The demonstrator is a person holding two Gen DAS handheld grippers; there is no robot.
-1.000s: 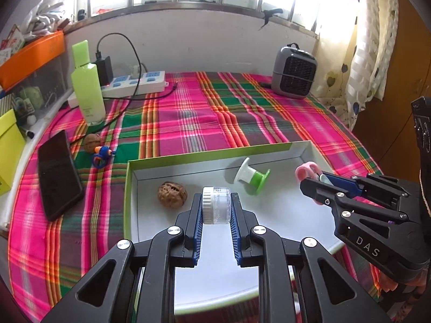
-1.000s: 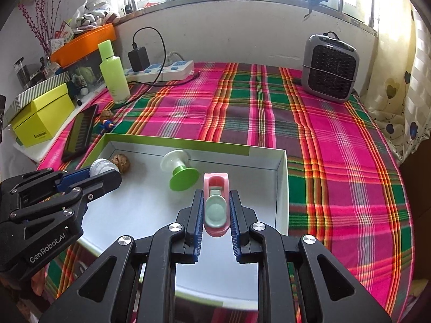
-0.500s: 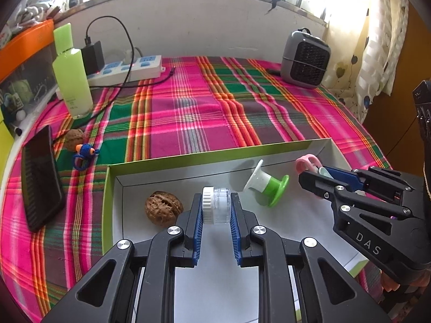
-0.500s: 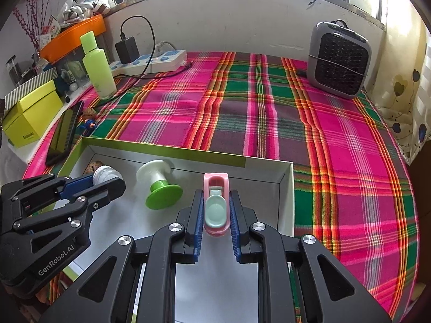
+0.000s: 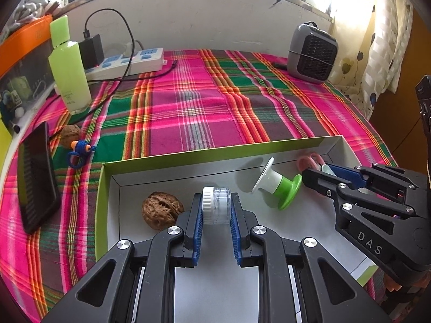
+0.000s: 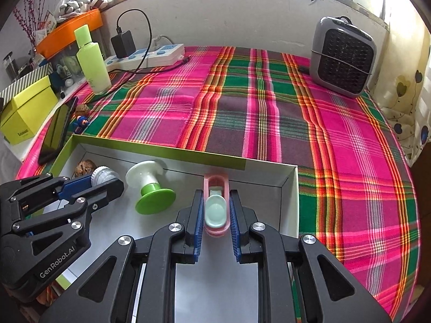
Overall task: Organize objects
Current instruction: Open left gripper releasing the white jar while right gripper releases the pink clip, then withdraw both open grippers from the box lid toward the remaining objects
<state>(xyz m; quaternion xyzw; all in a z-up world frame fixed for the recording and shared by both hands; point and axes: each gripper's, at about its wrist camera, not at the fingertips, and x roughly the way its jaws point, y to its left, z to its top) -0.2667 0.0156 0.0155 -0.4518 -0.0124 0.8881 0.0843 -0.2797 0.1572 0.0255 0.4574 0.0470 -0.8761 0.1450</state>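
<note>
I hold both tools tipped steeply down over the shallow white cardboard box with lime-green outer walls (image 5: 188, 158), side by side, my left one towards the box's left half and my right one towards its right end.

My left gripper (image 5: 216, 210) is clamped on a small clear plastic jar with a ribbed white screw cap (image 5: 216, 205), which lies sideways between the blue pads, cap to the left. My right gripper (image 6: 216, 212) is clamped on a pink oblong plastic case with a pale mint oval insert (image 6: 215, 204), its far end sticking out past the fingertips towards the box's back wall. Whether either held piece touches the box floor I cannot tell.

Inside the box, a brown wrinkled walnut (image 5: 161, 210) lies on the white floor just left of my left fingers, close to the jar. A spool-shaped plastic piece with a white flared end and a green round base (image 5: 277, 183) lies tipped on its side between my two grippers, near the back wall.

Outside the box, on the pink, green and orange plaid tablecloth (image 5: 202, 107), a second walnut (image 5: 69, 134) and a small blue toy figure (image 5: 79, 150) lie beside a black phone (image 5: 35, 175). Further back stand a pale green plastic bottle (image 5: 68, 67), a white power strip with a black charger plugged in (image 5: 129, 60) and a small grey fan heater (image 5: 311, 52).
</note>
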